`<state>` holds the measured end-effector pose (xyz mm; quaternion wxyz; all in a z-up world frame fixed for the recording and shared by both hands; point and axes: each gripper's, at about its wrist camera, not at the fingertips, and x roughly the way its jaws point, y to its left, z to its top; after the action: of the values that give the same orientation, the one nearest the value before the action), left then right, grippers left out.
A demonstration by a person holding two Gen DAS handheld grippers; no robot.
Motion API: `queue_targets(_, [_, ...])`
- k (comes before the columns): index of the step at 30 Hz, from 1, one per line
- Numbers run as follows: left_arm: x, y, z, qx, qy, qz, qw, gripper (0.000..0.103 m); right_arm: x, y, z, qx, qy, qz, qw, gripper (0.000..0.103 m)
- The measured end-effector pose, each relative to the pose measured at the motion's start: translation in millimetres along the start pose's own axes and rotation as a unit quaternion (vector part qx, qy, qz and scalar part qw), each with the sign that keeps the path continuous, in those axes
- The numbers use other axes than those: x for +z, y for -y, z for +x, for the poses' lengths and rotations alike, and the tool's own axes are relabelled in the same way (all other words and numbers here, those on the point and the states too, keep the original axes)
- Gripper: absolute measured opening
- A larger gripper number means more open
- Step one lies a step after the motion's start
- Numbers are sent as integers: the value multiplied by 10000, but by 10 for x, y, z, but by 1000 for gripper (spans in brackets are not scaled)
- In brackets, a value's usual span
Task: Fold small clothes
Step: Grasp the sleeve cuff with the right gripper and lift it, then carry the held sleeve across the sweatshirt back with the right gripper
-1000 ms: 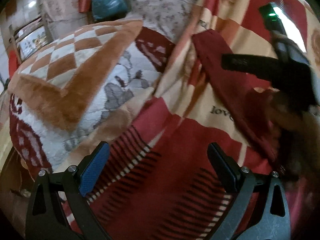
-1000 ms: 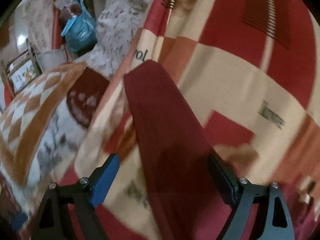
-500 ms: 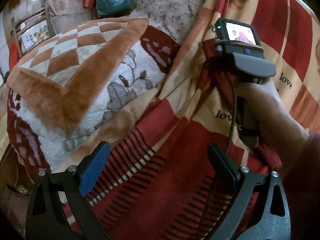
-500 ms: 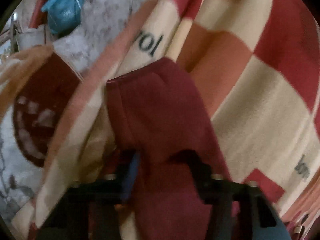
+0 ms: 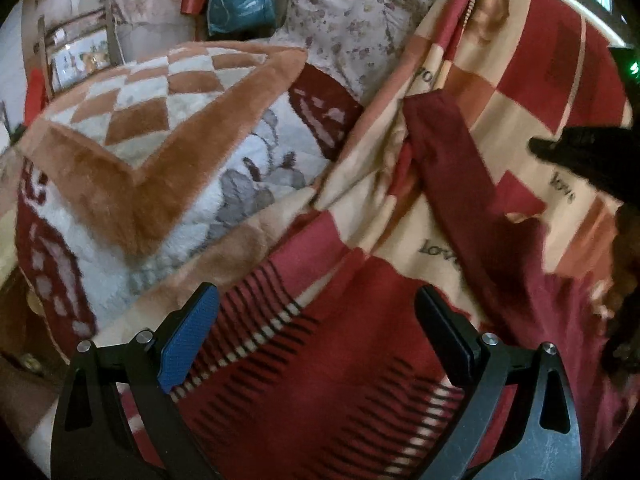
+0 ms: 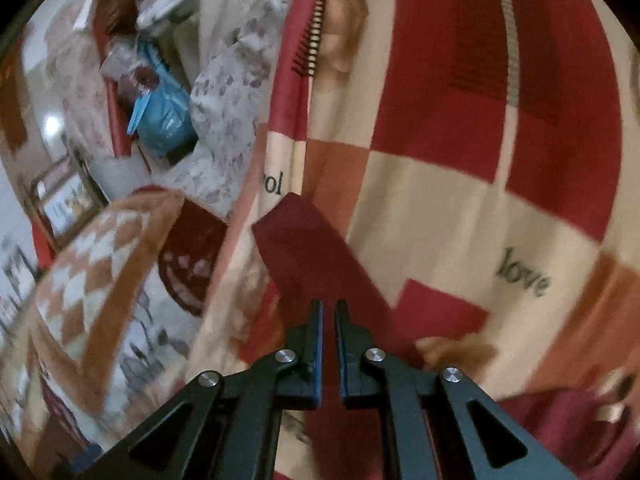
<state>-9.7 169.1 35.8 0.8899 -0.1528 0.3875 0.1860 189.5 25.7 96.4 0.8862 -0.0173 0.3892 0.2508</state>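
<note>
A dark red garment (image 6: pixel 304 252) lies as a long strip on the red and cream checked blanket (image 6: pixel 432 200). My right gripper (image 6: pixel 328 308) sits over its near part, jaws closing down to a thin slit with dark red cloth between the pads. In the left wrist view the same garment (image 5: pixel 452 168) runs from the middle to the lower right, with a raised fold near the right gripper's black housing (image 5: pixel 580 156). My left gripper (image 5: pixel 316 336) hangs open above the blanket's red striped patch (image 5: pixel 320 380), holding nothing.
A plush brown and white checked blanket (image 5: pixel 140 120) is piled at the left. Behind it lie a floral pillow (image 5: pixel 352 20), a blue bag (image 5: pixel 240 4) and a framed picture (image 5: pixel 80 52). The checked blanket spreads to the right.
The right gripper's jaws went from wide apart to nearly together around the red garment, then drew back and up. In the left view it moved from the garment's far end to the right edge.
</note>
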Motion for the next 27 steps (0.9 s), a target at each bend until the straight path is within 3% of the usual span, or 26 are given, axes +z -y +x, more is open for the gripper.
queue_targets(2, [-20, 32, -20, -118, -11, 96, 9999, 98, -34, -51, 56, -48, -116, -143, 9998, 9])
queue_targets(4, [-34, 45, -57, -200, 27, 230, 9995, 98, -42, -144, 203, -67, -195, -315, 9993, 30])
queue_targets(5, [-34, 33, -71, -253, 36, 261, 9993, 98, -61, -180, 280, -13, -208, -379, 9991, 54])
queue_targets(6, [-32, 6, -86, -274, 41, 254, 9993, 98, -56, -229, 357, 21, -157, -411, 9990, 61])
queue_targets(13, [16, -284, -71, -476, -32, -225, 9986, 98, 233, -543, 1140, -411, 171, -687, 9966, 61])
queue_targets(19, [8, -248, 15, -411, -189, -27, 9990, 98, 380, -609, 1770, -1394, -74, -918, 9859, 60])
queue_targets(22, [3, -248, 21, -368, -208, -3, 9991, 98, 440, -519, 1770, -1312, -132, -686, 9889, 29])
queue_targets(23, [11, -258, 20, -331, -196, -19, 9993, 98, 467, -478, 1716, -1118, -178, -565, 9920, 10])
queue_targets(27, [36, -300, -4, -292, -131, -187, 9993, 98, 488, -281, 1193, -315, -11, -103, 9995, 9])
